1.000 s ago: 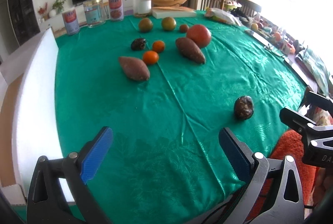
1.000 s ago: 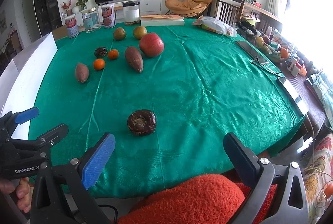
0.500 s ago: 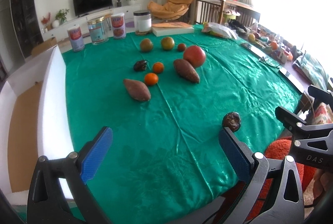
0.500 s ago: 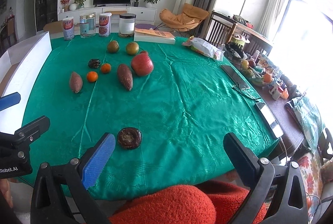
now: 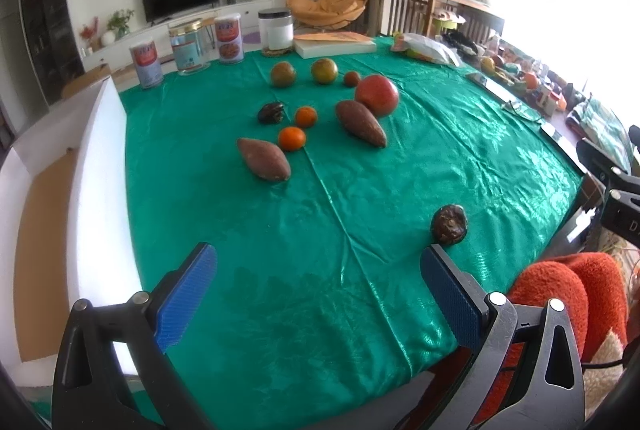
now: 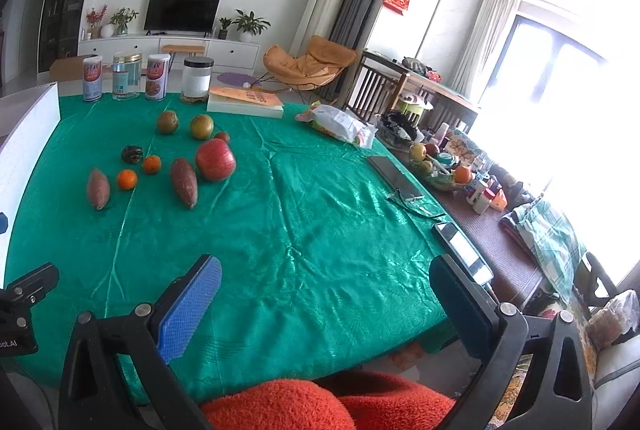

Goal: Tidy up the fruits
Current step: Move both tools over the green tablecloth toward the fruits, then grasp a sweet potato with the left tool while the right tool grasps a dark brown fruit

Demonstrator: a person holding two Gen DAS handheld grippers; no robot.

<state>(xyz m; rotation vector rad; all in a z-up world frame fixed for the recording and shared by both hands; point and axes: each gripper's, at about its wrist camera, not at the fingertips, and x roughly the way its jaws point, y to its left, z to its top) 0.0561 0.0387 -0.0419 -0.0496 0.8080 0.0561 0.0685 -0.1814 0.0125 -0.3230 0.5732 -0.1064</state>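
Observation:
Fruit lies on the green tablecloth [image 5: 320, 270]. A group sits far off: two sweet potatoes [image 5: 264, 158] [image 5: 360, 123], two small oranges [image 5: 292, 138] [image 5: 306, 117], a big red fruit [image 5: 377, 95], two green-brown round fruits [image 5: 283, 74] [image 5: 324, 71], a small red one [image 5: 352, 79] and a dark wrinkled fruit [image 5: 272, 112]. Another dark wrinkled fruit [image 5: 449, 224] lies alone, just beyond my left gripper's right finger. My left gripper [image 5: 318, 296] is open and holds nothing. My right gripper [image 6: 324, 310] is open too, over the table's near edge. The right wrist view shows the far group [image 6: 215, 160] but not the lone fruit.
A white foam box [image 5: 96, 190] borders the table's left side. Jars and cans [image 5: 228, 40], a book [image 5: 336, 44] and a snack bag [image 5: 428, 48] line the far edge. A phone [image 6: 464, 250] and glasses [image 6: 416, 200] lie at the right edge. An orange fuzzy garment [image 6: 320, 406] is below.
Both views have pulled back and tilted up from the table. The lone dark fruit has dropped out of the right wrist view. Both grippers have stayed open.

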